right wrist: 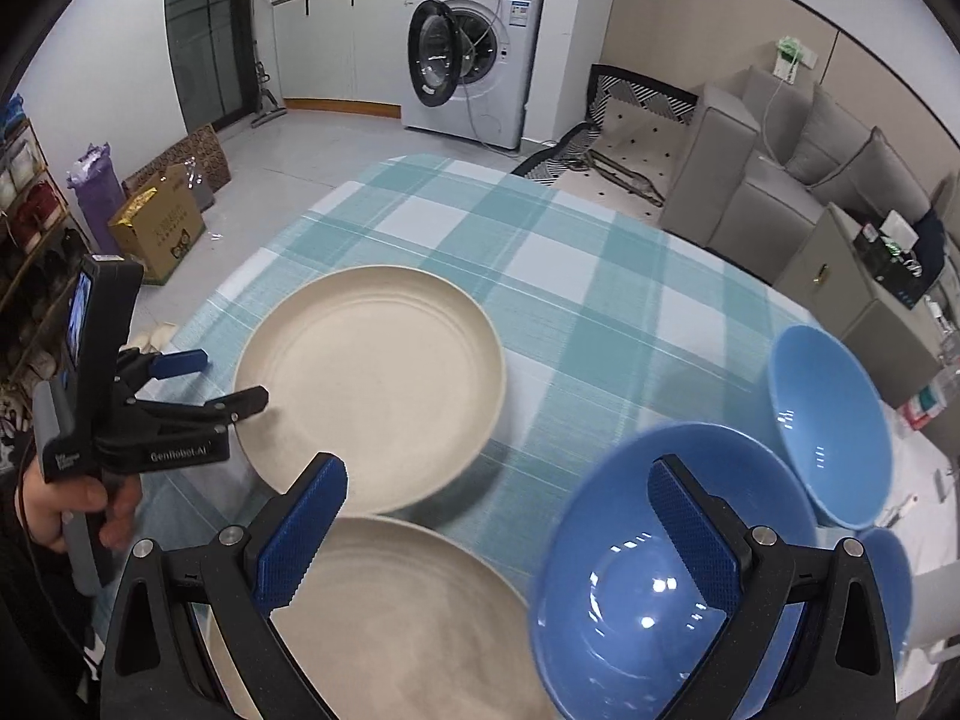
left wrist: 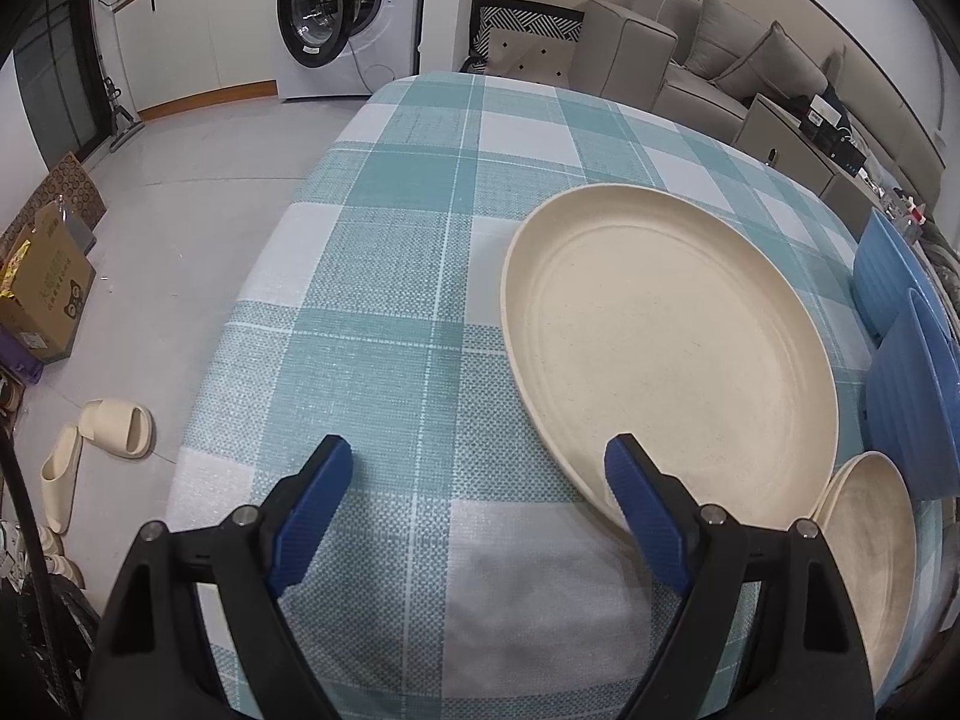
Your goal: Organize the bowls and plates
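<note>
Both grippers wide open, holding nothing. Left gripper (left wrist: 477,468) sits at the far plate's (left wrist: 672,354) 7 o'clock rim. Advance one finger (left wrist: 642,510) under that rim, clamp, then stack onto the near plate (right wrist: 384,618). Bowls (right wrist: 654,576) at 3 o'clock.

Checked tablecloth (right wrist: 600,300) over table: two cream plates (right wrist: 372,378), blue bowls (right wrist: 834,414)

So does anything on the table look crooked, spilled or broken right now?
Nothing looks spilled or broken. The two cream plates, far plate and near plate, lie flat on the checked tablecloth. Three blue bowls sit upright at the right: near bowl, far bowl, edge bowl. Nothing is stacked yet.
</note>
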The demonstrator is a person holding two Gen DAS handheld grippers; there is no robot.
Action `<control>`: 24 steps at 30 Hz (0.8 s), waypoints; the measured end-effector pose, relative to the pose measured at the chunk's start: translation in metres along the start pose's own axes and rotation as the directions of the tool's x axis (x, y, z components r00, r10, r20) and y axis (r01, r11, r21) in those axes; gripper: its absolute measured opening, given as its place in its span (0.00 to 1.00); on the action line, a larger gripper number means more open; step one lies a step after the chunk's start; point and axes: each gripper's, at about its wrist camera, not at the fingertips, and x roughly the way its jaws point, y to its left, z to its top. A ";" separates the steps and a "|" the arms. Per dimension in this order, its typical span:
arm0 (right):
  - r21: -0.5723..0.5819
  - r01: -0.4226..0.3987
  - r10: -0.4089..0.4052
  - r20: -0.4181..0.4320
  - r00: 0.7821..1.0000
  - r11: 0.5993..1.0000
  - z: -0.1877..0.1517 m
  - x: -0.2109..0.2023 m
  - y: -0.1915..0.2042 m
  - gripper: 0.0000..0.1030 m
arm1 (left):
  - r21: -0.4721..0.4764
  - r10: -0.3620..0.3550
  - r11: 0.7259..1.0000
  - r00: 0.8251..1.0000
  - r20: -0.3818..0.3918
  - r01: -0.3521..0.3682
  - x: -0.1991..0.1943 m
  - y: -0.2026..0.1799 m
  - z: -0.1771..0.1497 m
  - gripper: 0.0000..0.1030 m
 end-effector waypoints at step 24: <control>0.006 -0.119 0.120 -0.037 0.992 0.993 0.012 0.081 0.020 0.99 | 0.002 0.026 1.000 1.000 0.005 -0.026 -0.002 0.014 -0.004 0.85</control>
